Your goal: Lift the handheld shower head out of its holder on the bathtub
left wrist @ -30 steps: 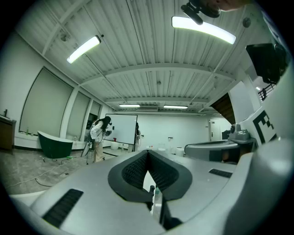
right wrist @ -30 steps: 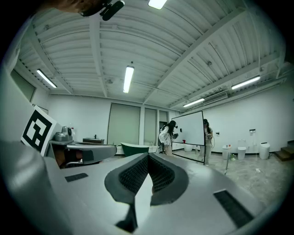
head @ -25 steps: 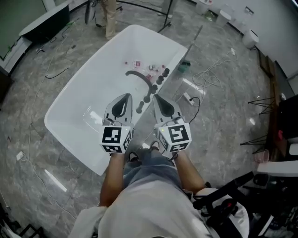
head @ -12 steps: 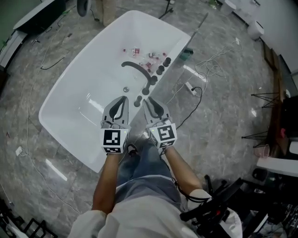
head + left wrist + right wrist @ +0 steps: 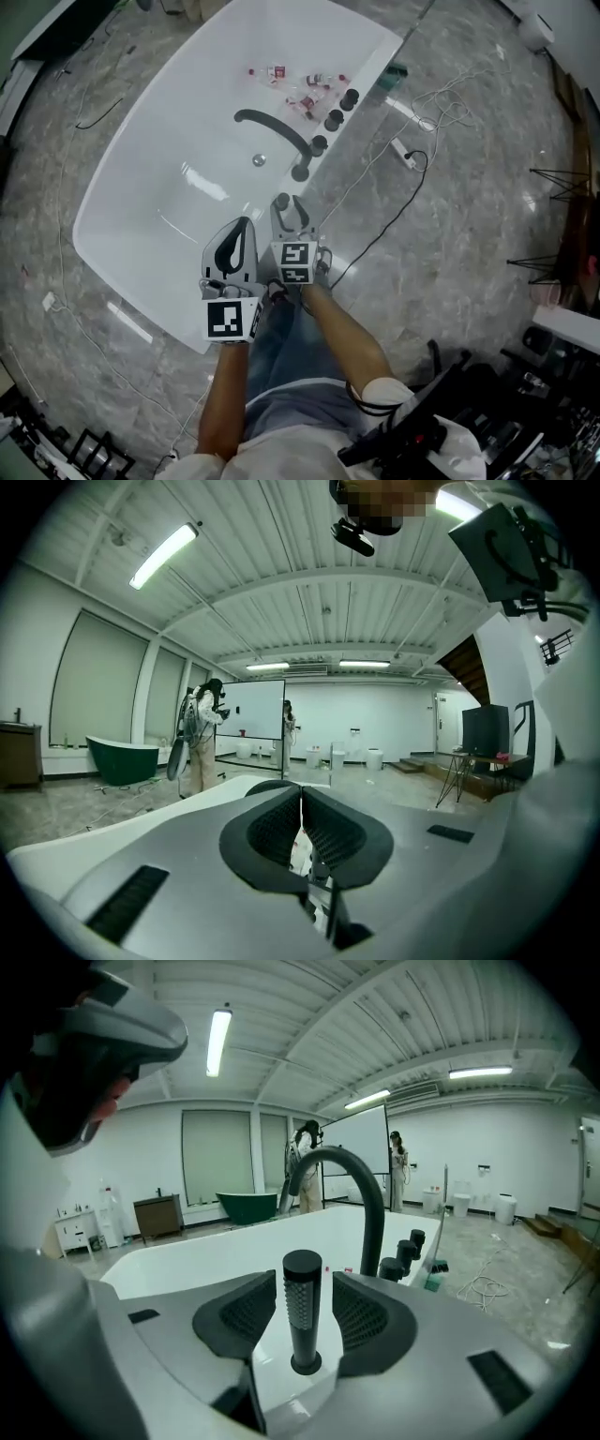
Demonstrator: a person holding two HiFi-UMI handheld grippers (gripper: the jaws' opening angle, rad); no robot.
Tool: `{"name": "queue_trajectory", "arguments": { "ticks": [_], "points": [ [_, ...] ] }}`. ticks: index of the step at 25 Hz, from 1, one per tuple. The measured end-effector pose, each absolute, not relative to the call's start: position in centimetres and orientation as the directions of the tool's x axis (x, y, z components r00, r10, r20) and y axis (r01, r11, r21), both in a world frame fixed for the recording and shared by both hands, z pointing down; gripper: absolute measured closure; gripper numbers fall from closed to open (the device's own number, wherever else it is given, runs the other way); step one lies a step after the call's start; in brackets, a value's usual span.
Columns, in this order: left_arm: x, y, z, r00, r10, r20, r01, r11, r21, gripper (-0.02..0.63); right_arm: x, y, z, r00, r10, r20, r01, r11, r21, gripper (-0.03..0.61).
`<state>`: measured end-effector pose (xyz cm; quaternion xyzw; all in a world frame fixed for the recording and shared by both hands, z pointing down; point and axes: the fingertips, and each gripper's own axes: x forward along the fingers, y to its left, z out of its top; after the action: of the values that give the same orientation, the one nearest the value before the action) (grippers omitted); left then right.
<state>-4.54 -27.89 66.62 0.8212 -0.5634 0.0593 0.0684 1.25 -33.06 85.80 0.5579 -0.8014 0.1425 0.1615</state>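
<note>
The right gripper has its jaws opening, and the handheld shower head stands upright in the gap, with bare space between each ribbed pad and the dark cylinder, so nothing is pinched yet. That straddling stance looks deliberate: the pads sit level with the perforated upper part of the handle, where a squeeze from both sides would give a hold for a straight pull upward. The shower head rests with its foot in the holder on the near right rim of the white bathtub. The left gripper has its jaws pressed together with nothing between them; it hangs just left of the right one over the tub's near end, apparently kept idle because this lift needs one grip only. Farther along the same rim, beyond the shower head, rise the arched dark spout and a row of dark knobs, close enough that a tilted pull might brush them. Small bottles lie at the tub's far end.
</note>
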Motion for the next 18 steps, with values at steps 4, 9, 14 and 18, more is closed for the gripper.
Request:
{"name": "queue_trajectory", "arguments": {
  "ticks": [4,9,14,18],
  "points": [
    [-5.5,-30.7,68.0,0.349,-0.919,0.186,-0.937,-0.345,0.050,0.595,0.3,-36.4,86.9,-0.314,-0.839,0.446,-0.933,0.360,0.022,0.437],
    [-7.1,-32.2,67.3,0.333,-0.923,0.195,-0.943,-0.329,0.051,0.595,-1.4,-37.4,85.8,-0.330,-0.820,0.467,-0.919,0.393,0.040,0.443],
    [-10.0,-32.1,63.5,0.311,-0.935,0.171,-0.950,-0.308,0.048,0.595,-3.1,-36.3,78.7,-0.385,-0.832,0.400,-0.903,0.428,0.022,0.445],
    [-11.4,-29.8,57.8,0.318,-0.942,0.110,-0.948,-0.313,0.060,0.596,-4.1,-33.2,68.9,-0.443,-0.840,0.314,-0.883,0.470,0.013,0.445]
  ]
}}
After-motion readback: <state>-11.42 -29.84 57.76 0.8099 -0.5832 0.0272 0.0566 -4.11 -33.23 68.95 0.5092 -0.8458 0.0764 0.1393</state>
